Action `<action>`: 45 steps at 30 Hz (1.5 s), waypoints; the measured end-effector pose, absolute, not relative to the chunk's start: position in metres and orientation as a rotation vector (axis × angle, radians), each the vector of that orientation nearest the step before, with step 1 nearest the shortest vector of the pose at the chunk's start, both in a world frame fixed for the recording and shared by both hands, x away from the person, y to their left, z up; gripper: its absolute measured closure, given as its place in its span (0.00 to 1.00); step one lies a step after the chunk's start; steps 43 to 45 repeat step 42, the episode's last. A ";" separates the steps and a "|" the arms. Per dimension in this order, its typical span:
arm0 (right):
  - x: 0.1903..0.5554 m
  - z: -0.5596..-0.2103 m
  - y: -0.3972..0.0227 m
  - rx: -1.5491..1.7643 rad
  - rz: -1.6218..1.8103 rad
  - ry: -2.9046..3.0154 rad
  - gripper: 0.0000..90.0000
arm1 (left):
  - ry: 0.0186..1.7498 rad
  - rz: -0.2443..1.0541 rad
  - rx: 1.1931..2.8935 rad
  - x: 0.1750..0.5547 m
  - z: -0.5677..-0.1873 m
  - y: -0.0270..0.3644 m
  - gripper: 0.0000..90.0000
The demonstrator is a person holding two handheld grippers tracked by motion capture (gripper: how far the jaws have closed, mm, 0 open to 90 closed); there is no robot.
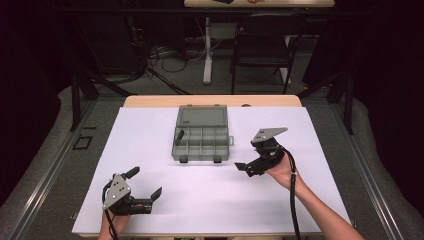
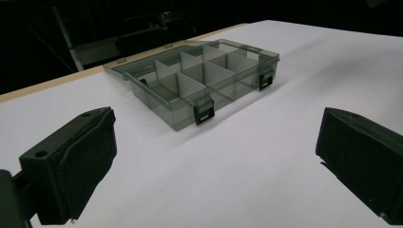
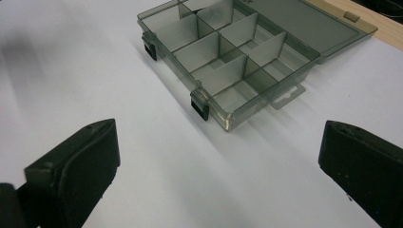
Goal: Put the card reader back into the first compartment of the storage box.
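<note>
A smoky grey plastic organiser box (image 1: pixel 202 141) lies at the middle of the white table cover, its lid (image 1: pixel 202 116) folded flat toward the far side. Dividers split it into several compartments, and two black latches hang on its near wall. A small dark piece (image 1: pixel 180 135) rests in a left compartment. My left gripper (image 1: pixel 145 183) is at the front left, open and holding nothing, and it faces the box (image 2: pixel 199 80). My right gripper (image 1: pixel 248 159) hovers just right of the box, also open and holding nothing, with the box (image 3: pixel 228 61) ahead of its jaws.
The white cover (image 1: pixel 215 200) spans the table, with a strip of wooden edge (image 1: pixel 150 101) at the back. Beyond the table stand a black chair (image 1: pixel 262 45), a white table leg (image 1: pixel 207 50) and floor cables. Metal rails run along both sides.
</note>
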State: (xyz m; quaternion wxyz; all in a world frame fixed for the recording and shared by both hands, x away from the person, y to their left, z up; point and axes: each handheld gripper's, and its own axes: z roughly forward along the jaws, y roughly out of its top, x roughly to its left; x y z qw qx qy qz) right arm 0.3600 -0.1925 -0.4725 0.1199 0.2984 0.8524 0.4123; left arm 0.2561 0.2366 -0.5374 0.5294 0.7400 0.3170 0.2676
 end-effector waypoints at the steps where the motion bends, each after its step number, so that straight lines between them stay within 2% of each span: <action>1: 0.357 -0.473 -0.195 0.878 1.201 2.489 0.00 | 0.758 0.640 1.764 0.256 -0.537 0.237 0.00; 28: 0.300 -0.494 -0.243 0.945 1.224 2.359 0.00 | 0.762 0.643 1.757 0.255 -0.537 0.239 0.00; 39: 0.271 -0.513 -0.266 0.993 1.205 2.296 0.00 | 0.765 0.640 1.766 0.257 -0.537 0.238 0.00; 45: 0.267 -0.516 -0.272 0.993 1.218 2.275 0.00 | 0.765 0.638 1.766 0.257 -0.537 0.236 0.00</action>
